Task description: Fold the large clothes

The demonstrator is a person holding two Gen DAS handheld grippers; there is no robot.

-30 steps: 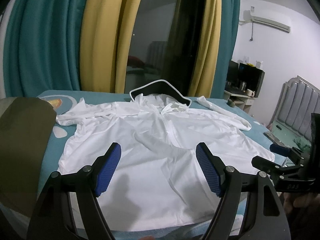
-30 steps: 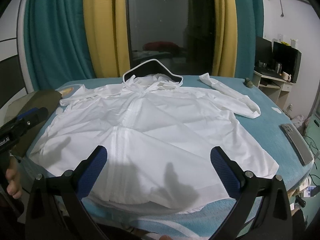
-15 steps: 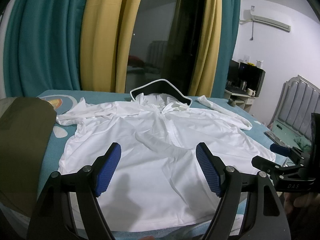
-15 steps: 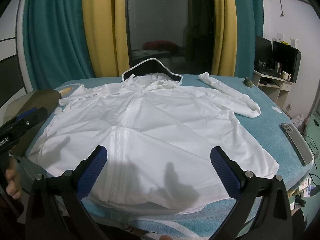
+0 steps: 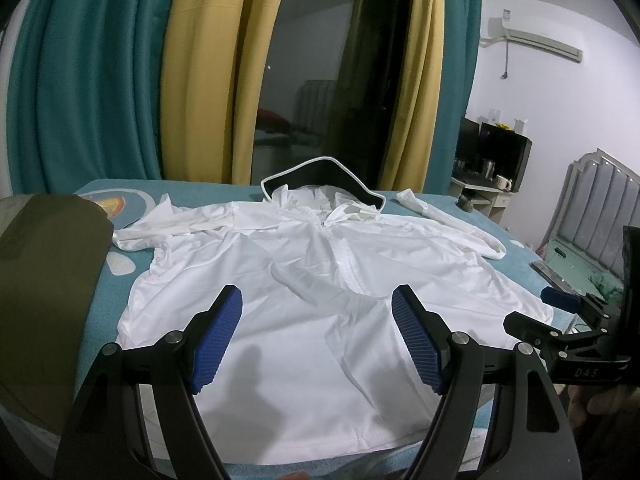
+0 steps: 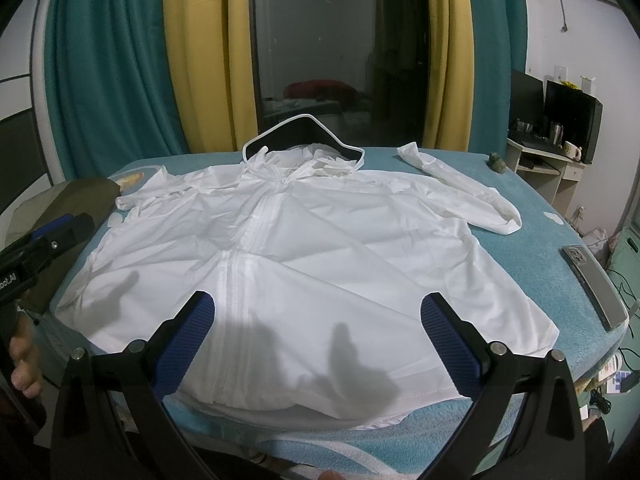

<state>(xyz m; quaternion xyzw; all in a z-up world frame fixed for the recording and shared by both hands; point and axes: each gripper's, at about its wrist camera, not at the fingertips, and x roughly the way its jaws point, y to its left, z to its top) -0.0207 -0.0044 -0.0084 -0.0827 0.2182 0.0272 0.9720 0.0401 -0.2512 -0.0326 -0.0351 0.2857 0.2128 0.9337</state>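
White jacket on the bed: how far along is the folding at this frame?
Done: the white jacket lies spread flat, zipped side up. In hand: nothing; left gripper and right gripper hover open above the hem. Left: both sleeves and every body fold.

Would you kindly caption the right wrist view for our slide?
Open right tool poised above the hem of a white hooded jacket spread flat on a teal bed.
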